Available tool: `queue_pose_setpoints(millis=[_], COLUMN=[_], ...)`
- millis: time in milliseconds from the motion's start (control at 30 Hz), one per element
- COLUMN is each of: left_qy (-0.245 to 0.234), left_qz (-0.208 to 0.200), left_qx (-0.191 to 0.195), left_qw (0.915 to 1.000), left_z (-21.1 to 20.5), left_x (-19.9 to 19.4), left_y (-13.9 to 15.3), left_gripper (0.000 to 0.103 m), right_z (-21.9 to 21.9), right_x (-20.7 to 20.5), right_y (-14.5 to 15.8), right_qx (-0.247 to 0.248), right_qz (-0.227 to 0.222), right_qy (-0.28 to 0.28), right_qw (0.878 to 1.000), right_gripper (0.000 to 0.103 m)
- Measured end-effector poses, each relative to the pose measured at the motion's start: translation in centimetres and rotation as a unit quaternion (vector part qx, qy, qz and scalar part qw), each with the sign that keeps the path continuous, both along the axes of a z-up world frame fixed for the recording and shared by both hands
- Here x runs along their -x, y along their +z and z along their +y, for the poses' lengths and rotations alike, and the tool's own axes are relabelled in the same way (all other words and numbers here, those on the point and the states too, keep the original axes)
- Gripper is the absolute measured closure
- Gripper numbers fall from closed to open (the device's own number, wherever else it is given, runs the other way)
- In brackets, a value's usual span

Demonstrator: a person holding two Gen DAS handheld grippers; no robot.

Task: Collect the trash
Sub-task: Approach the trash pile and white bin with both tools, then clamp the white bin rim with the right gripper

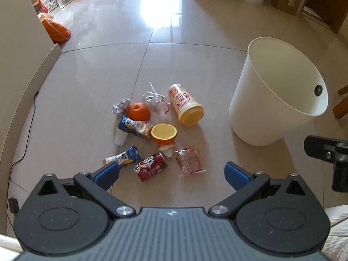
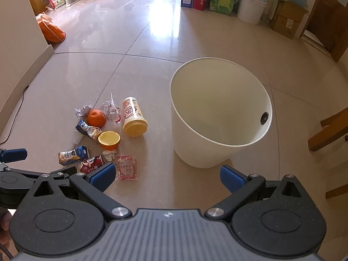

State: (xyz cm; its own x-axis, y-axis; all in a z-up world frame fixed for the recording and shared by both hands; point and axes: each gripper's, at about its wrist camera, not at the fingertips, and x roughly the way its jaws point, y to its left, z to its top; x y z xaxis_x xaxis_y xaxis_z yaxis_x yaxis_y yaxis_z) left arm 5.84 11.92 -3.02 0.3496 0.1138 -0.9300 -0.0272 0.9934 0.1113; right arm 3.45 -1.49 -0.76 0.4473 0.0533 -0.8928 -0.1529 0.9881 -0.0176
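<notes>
Trash lies in a heap on the tiled floor: a red can (image 1: 150,166), a clear red-printed wrapper (image 1: 189,160), two squashed blue drink cartons (image 1: 122,158) (image 1: 135,127), half an orange (image 1: 164,133), a whole orange (image 1: 138,111), a yellow-lidded cup (image 1: 185,104) on its side, and crumpled foil (image 1: 121,106). My left gripper (image 1: 171,175) hangs open above the can and wrapper, holding nothing. To the right stands a white bin (image 1: 276,91), its inside bare. My right gripper (image 2: 167,177) is open in front of the bin (image 2: 217,113), with the wrapper (image 2: 126,167) by its left finger.
A wall with skirting and a black cable (image 1: 26,143) runs along the left. An orange bag (image 1: 56,30) lies by the wall. Boxes, bags and a white bucket (image 2: 251,8) line the far side. Wooden chair legs (image 2: 330,130) stand right of the bin.
</notes>
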Motion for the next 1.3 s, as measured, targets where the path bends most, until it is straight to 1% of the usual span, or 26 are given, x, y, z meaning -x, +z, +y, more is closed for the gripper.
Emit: queue_pose_setpoints(millis=[167,300,333,467,533,733,900,967,1000,1133,1167,1233,1300], left_qy=[-0.003,0.003,0.003,-0.011,-0.02,-0.038,-0.038,-0.05,-0.056,-0.081,-0.08,-0.087,-0.078], left_qz=[0.0,0.0,-0.001,-0.016,-0.021,-0.026,-0.033,-0.04,-0.044,-0.054,-0.051,-0.044,-0.031], left_qx=[-0.001,0.026,0.028,0.017,0.019,0.016,0.017,0.026,0.024,0.013,0.009,0.016,0.018], left_qw=[1.0,0.9996,0.9996,0.9997,0.9994,0.9988,0.9986,0.9976,0.9971,0.9951,0.9954,0.9951,0.9963], left_z=[-0.1,0.2,0.3,0.0,-0.1,-0.7,-1.2,-1.5,-1.7,-2.3,-2.3,-2.2,-2.1], left_x=[-0.9,-1.5,-1.6,-1.8,-2.0,-3.3,-4.5,-4.7,-4.8,-5.0,-5.1,-5.4,-5.8], left_y=[-0.8,-1.2,-1.3,-1.9,-2.2,-3.3,-4.4,-4.7,-4.9,-6.0,-6.4,-7.2,-8.0], left_gripper=[0.001,0.001,0.001,0.001,0.001,0.001,0.001,0.001,0.001,0.001,0.001,0.001,0.001], right_z=[-0.3,-0.3,-0.3,-0.4,-0.8,-3.0,-4.7,-5.4,-5.8,-7.8,-8.3,-9.4,-10.3], right_x=[-0.9,-1.4,-1.5,-2.1,-2.4,-4.5,-6.1,-6.7,-7.1,-8.7,-9.0,-9.6,-10.1], right_y=[-0.5,-1.0,-1.1,-1.6,-1.8,-2.6,-3.5,-3.8,-4.0,-4.7,-4.7,-4.9,-5.0], right_qx=[0.0,0.003,0.005,0.009,0.01,-0.008,0.002,0.011,0.016,0.012,0.01,0.008,0.007], right_qz=[0.002,0.004,0.003,0.0,-0.004,0.005,0.011,0.01,0.012,0.018,0.018,0.018,0.017], right_qy=[0.004,0.012,0.014,0.018,0.022,0.017,0.012,0.014,0.013,-0.009,-0.018,-0.035,-0.049], right_qw=[1.0,1.0,1.0,1.0,1.0,1.0,1.0,1.0,1.0,1.0,1.0,0.999,0.999], right_gripper=[0.0,0.0,0.0,0.0,0.0,0.0,0.0,0.0,0.0,0.0,0.0,0.0,0.0])
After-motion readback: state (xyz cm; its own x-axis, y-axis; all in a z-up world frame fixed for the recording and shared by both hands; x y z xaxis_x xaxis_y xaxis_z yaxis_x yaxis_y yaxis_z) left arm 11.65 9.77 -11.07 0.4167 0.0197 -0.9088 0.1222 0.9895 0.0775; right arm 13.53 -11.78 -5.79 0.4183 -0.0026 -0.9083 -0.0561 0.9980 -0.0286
